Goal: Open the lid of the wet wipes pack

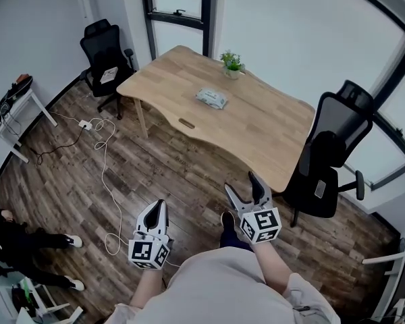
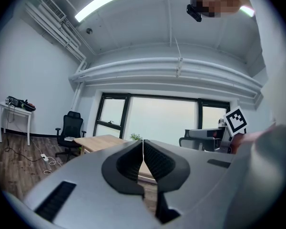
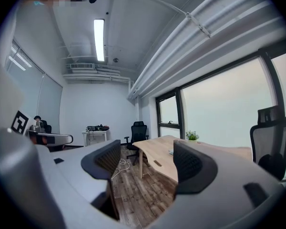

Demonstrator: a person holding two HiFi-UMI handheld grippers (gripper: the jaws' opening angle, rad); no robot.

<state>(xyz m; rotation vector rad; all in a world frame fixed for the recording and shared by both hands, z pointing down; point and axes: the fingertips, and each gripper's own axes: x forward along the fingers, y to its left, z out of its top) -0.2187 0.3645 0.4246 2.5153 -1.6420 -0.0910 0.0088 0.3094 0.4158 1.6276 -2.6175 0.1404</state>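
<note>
The wet wipes pack (image 1: 211, 98) lies flat on the wooden table (image 1: 270, 137), straight ahead and well apart from both grippers, with its long axis across our view. Our right gripper (image 1: 240, 183), jaws apart and holding nothing, is, we judge, slightly nearer to it than our left gripper (image 1: 160, 206), whose jaws are closed together on nothing. A small potted plant (image 1: 232, 63) stands near the pack, and dark plank floor (image 1: 182, 174) with a white cable (image 1: 104, 154) separates us from the table.

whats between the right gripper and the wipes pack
In the head view, only bare wood floor, then bare tabletop up to the wet wipes pack, lie ahead of the right gripper. Its jaws stand apart, empty.
</note>
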